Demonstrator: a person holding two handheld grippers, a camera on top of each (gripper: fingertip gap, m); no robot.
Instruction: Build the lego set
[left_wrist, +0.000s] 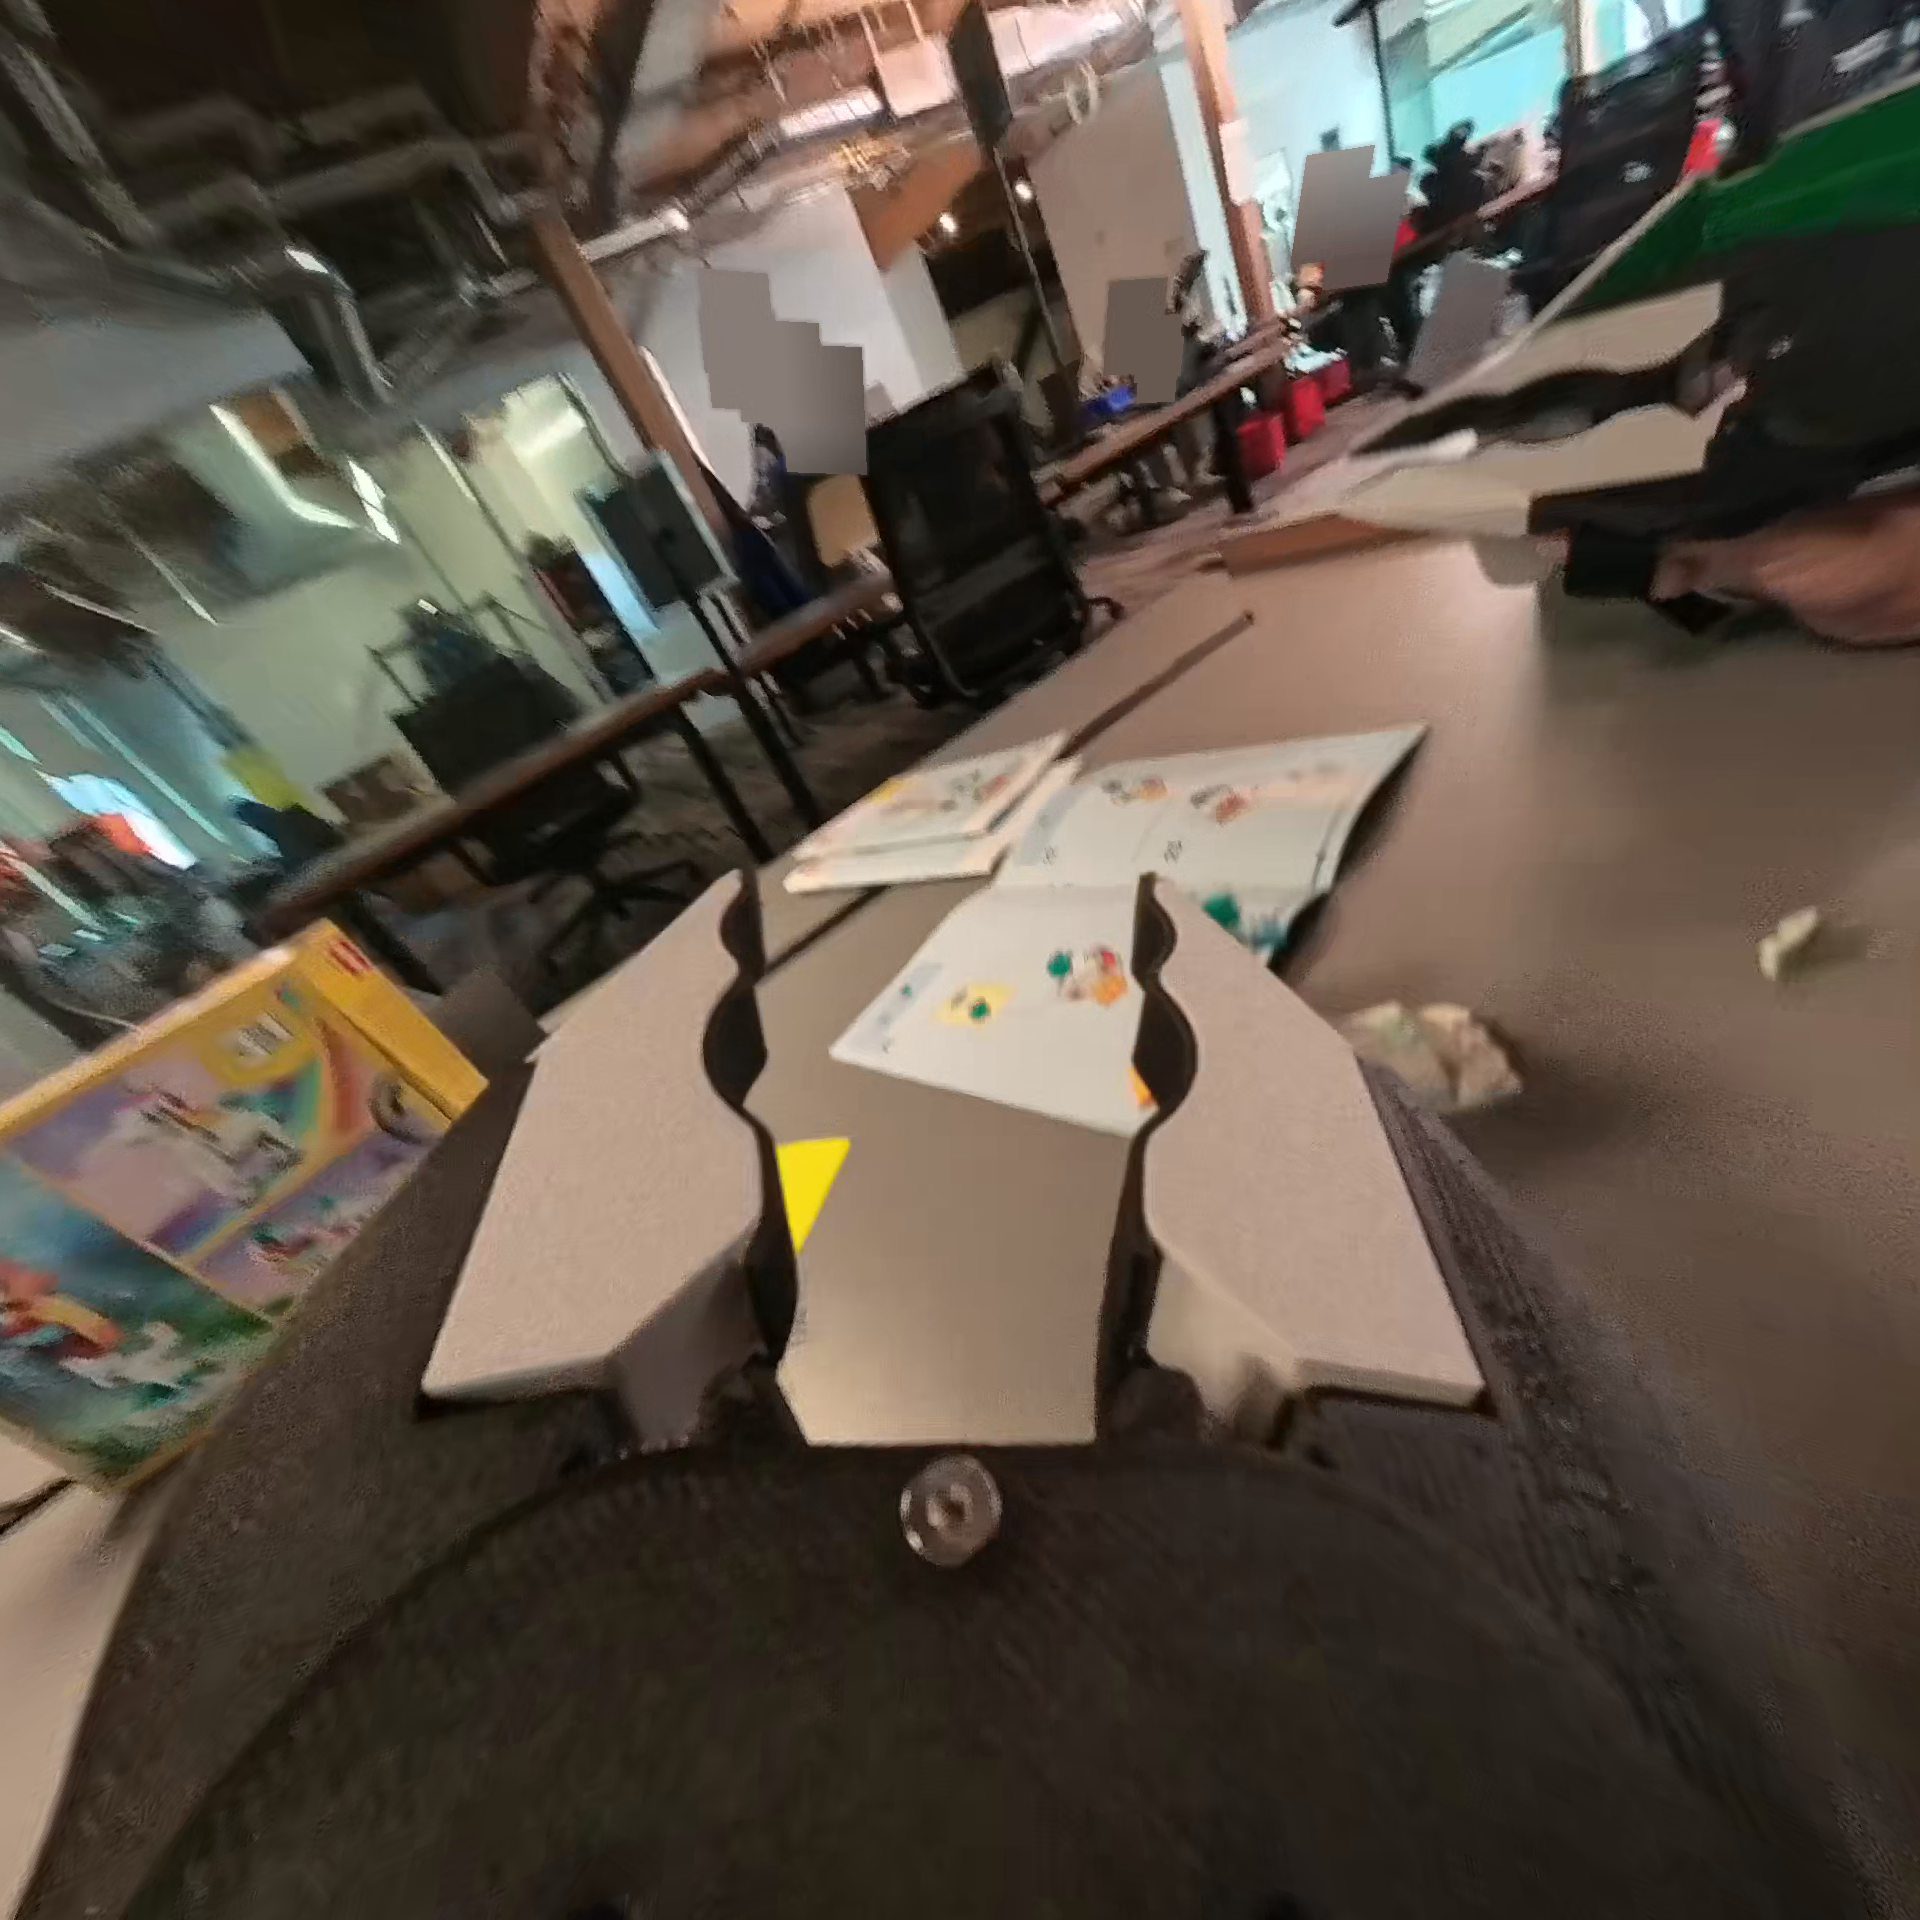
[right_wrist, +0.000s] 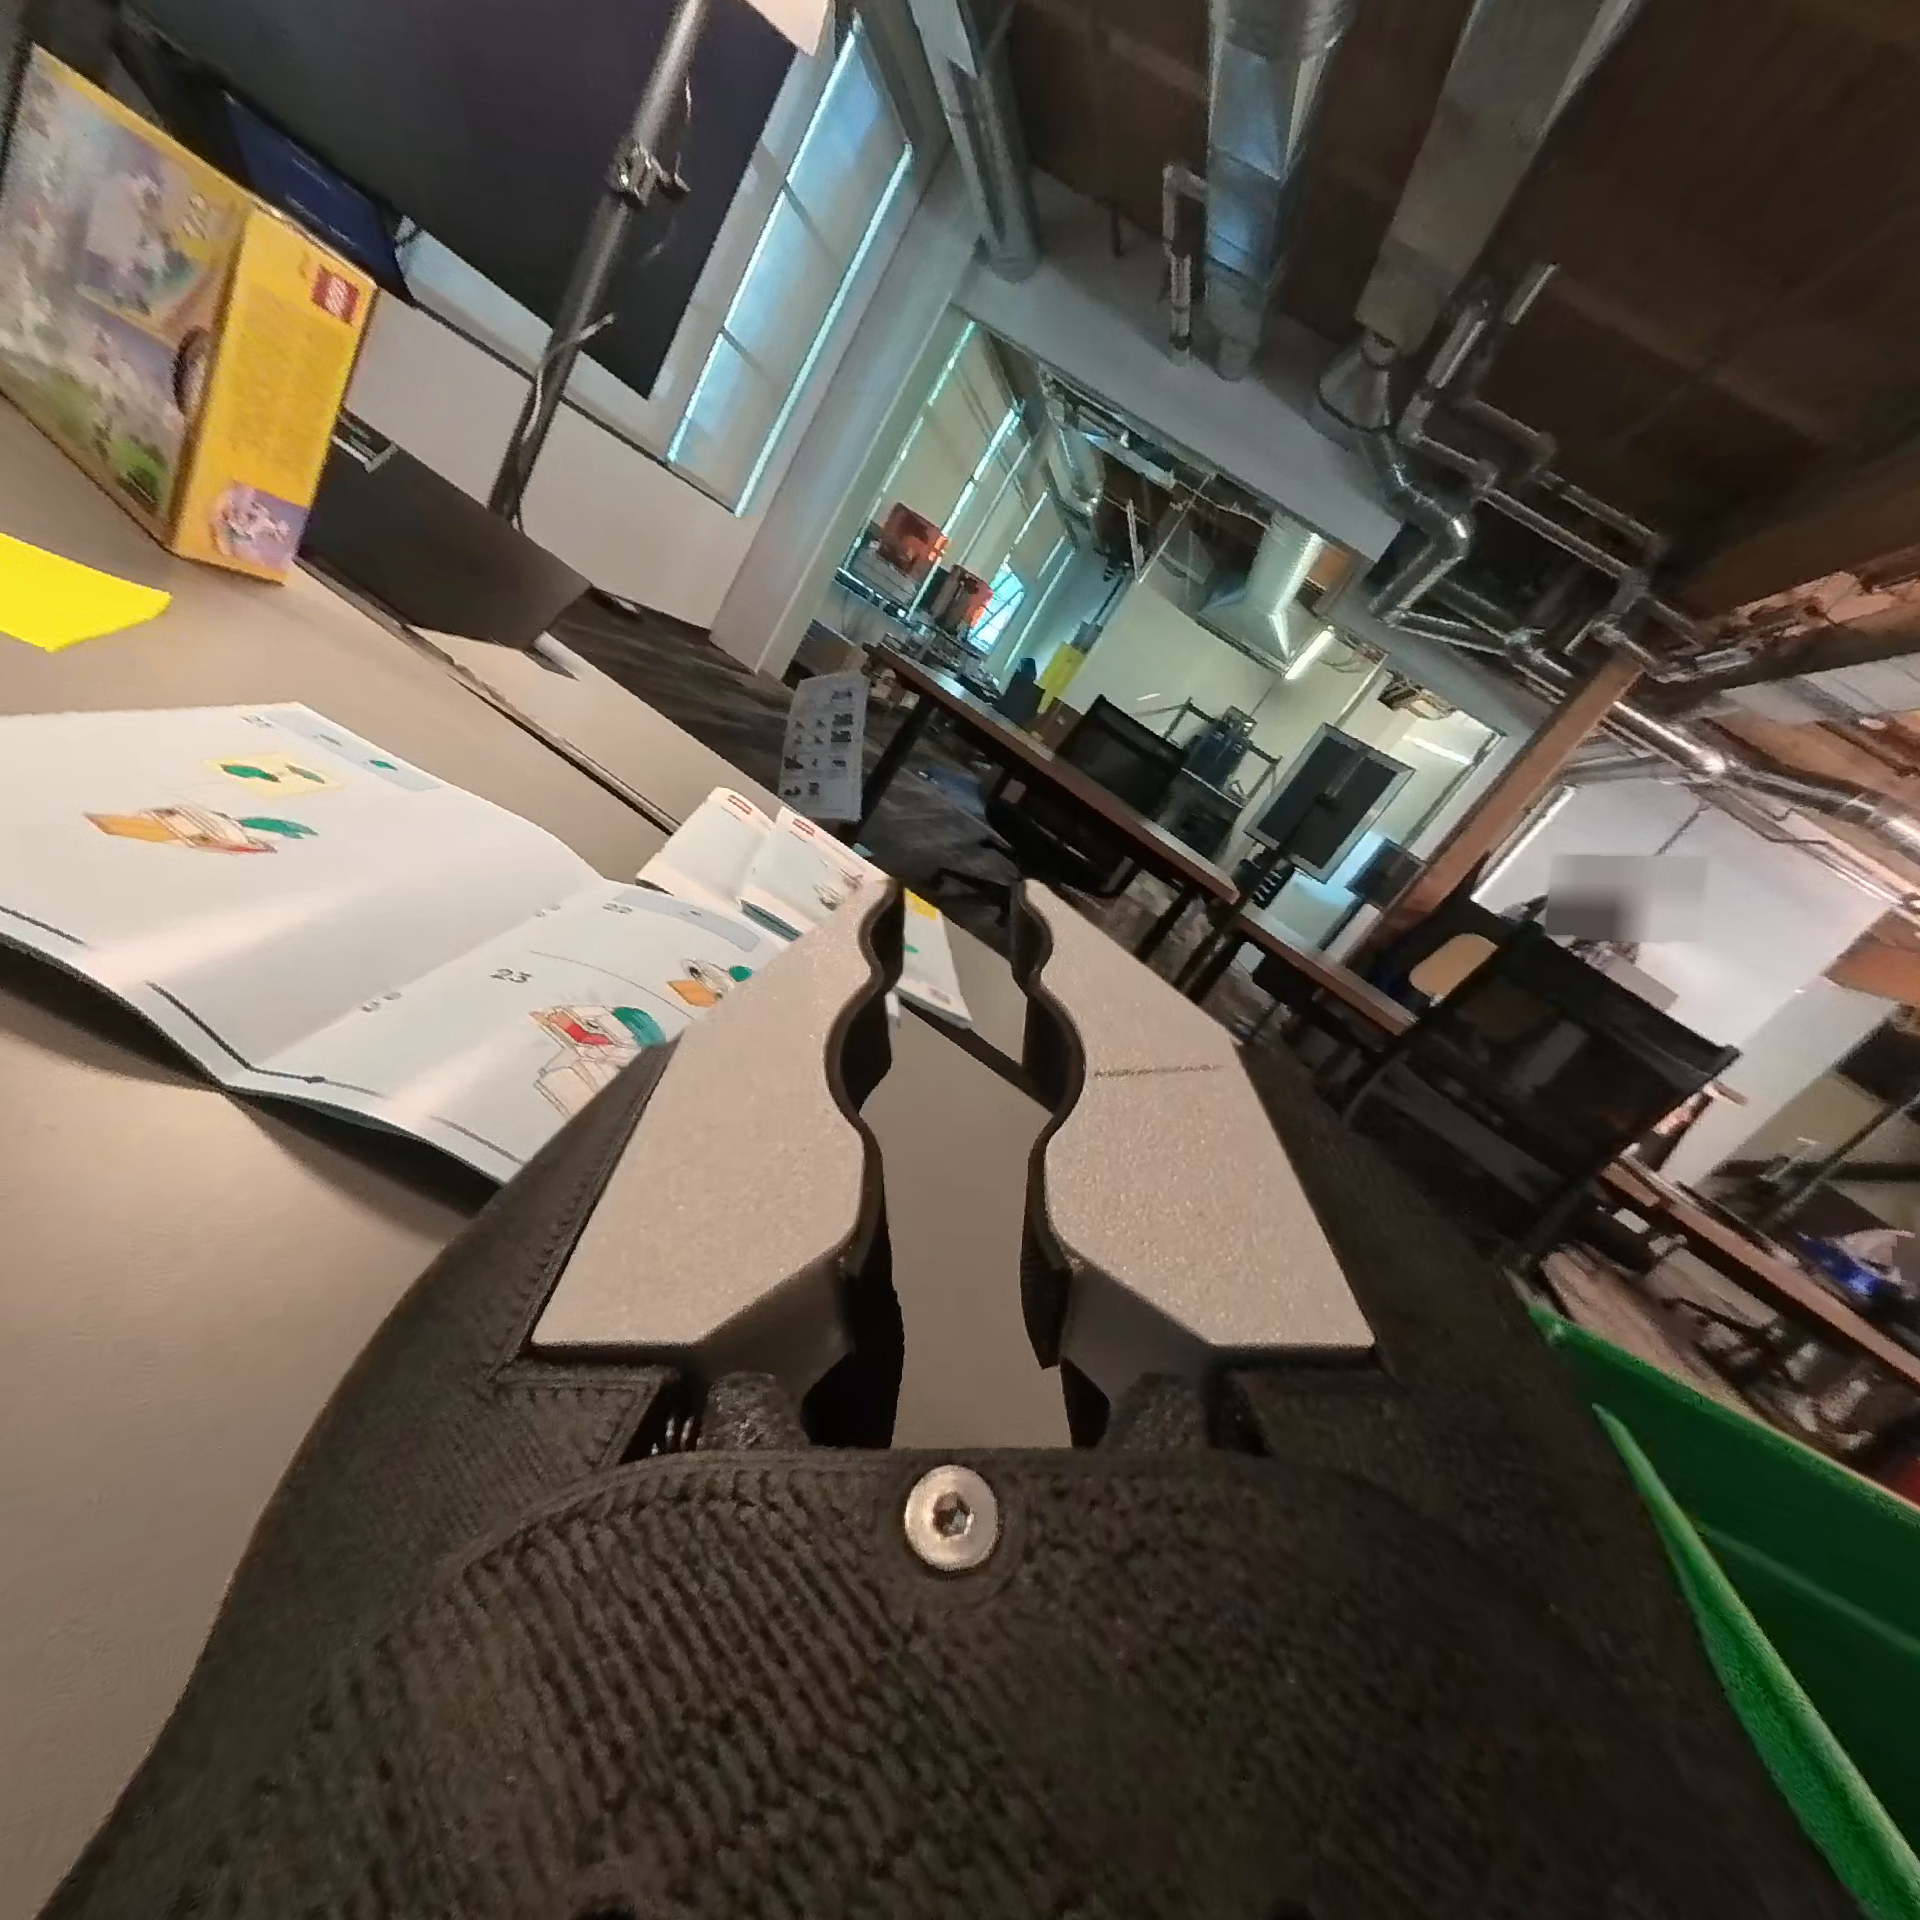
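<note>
My left gripper is open and empty, low over the grey table. An open instruction booklet lies just ahead of its fingertips. A flat yellow piece lies on the table between its fingers. The lego set box stands to its left. My right gripper is open with a narrow gap and holds nothing. It points past the open booklet, and the box and the yellow piece lie far left of it. The right gripper also shows in the left wrist view, raised at the upper right.
Closed booklets lie beyond the open one near the table's far edge. A crumpled clear bag and a small scrap lie to the right. A green bin stands by the right gripper. A person's hand holds that gripper. Left tips to right tips: about 25 cm.
</note>
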